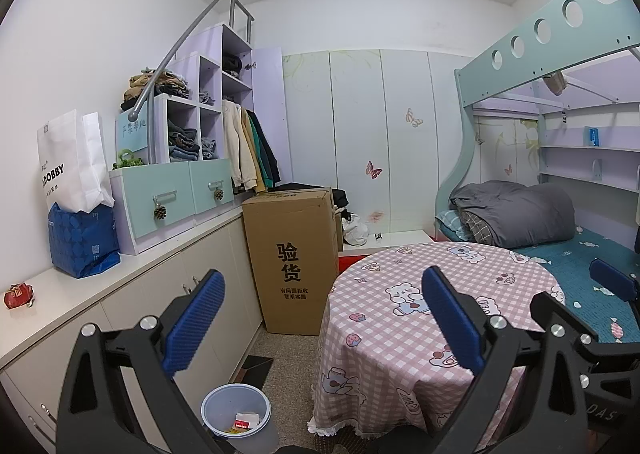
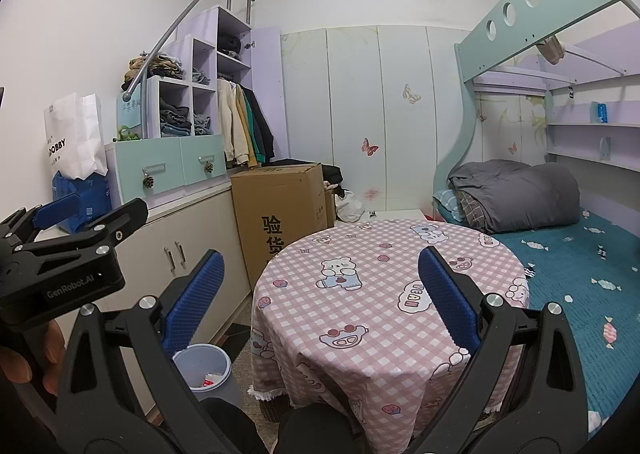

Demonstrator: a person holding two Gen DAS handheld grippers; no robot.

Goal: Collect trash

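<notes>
Room: a small bedroom with a teal-quilted bunk bed [image 2: 560,254] on the right and a long white counter over beige cupboards [image 1: 132,274] on the left.
Table: a round table under a pink checked cloth with cartoon bears [image 2: 380,286] fills the middle; no rubbish is visible on its top.
Box: a tall brown cardboard carton with black printed characters [image 1: 292,254] stands on the floor between counter and table.
Bin: a grey round plastic waste bin [image 1: 236,410] sits on the floor just beside the table's left edge, with a few red, white and yellow scraps already inside.
Left gripper [image 1: 320,318]: blue-padded fingers wide apart, holding nothing, raised over the gap between counter and table.
Right gripper [image 2: 320,302]: fingers likewise spread and empty, facing the table top.
Trash: the one loose piece I can find is a crumpled red wrapper [image 1: 18,296] at the near end of the counter, far left in the left wrist view.
Risk: the wrapper lies at the edge of view, so a reach could lose sight of it and misjudge it; thin and light, it may slide away from closing pads or flutter past the bin's rim on release.
</notes>
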